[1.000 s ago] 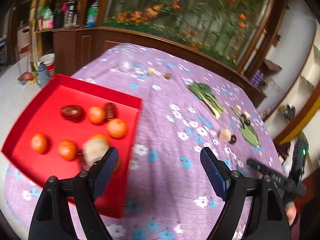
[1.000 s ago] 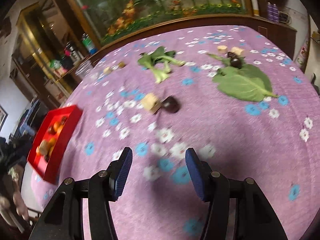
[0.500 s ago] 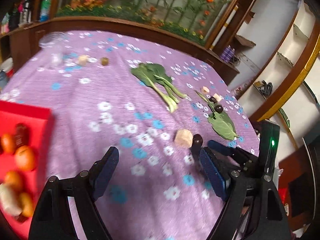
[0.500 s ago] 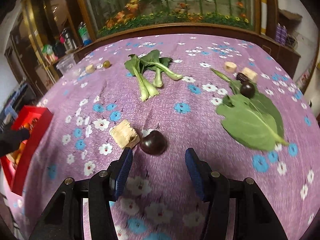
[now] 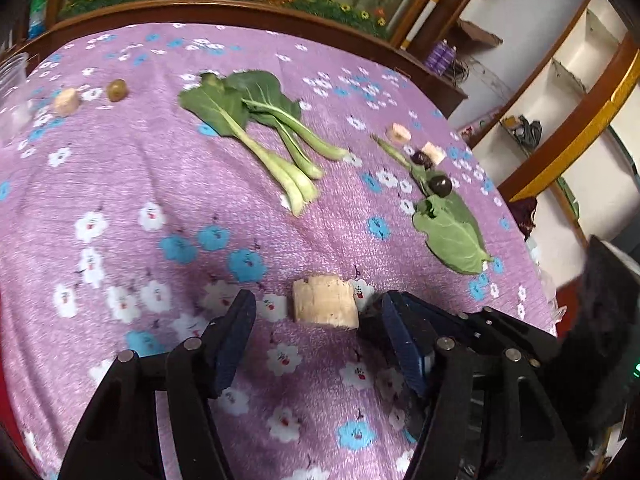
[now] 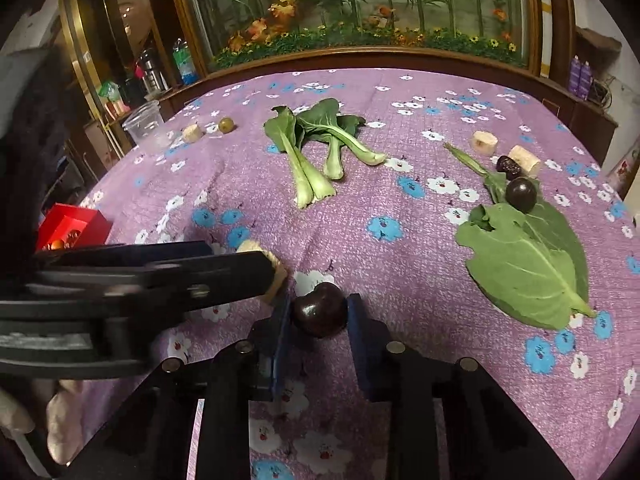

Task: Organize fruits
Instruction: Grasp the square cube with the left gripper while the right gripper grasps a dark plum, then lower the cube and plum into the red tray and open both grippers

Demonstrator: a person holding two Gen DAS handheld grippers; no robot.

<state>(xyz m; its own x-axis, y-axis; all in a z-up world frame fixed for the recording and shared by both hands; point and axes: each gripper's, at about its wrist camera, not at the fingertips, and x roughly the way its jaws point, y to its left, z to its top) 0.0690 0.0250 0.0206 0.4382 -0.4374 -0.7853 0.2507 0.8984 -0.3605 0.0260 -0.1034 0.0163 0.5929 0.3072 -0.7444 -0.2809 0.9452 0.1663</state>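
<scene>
My left gripper (image 5: 316, 320) is open, its fingers on either side of a beige fruit chunk (image 5: 325, 299) on the purple flowered cloth (image 5: 120, 184). My right gripper (image 6: 318, 316) has its pads closed around a dark round plum (image 6: 320, 309) that rests on the cloth. The left gripper's arm crosses the right wrist view (image 6: 152, 276) and hides most of the beige chunk (image 6: 276, 276). A second dark plum (image 6: 521, 194) lies on a big green leaf (image 6: 528, 264). A corner of the red tray (image 6: 74, 226) holding orange fruits shows at far left.
Bok choy (image 6: 316, 148) lies mid-table. Two beige chunks (image 6: 485, 143) and a dark date (image 6: 507, 165) sit at right. Another beige chunk (image 6: 193, 133), a green fruit (image 6: 226, 124) and a clear plastic cup (image 6: 146, 124) sit at far left. A wooden ledge borders the table behind.
My left gripper swung from the red tray across to the beige chunk. My right gripper moved forward and closed around the dark plum.
</scene>
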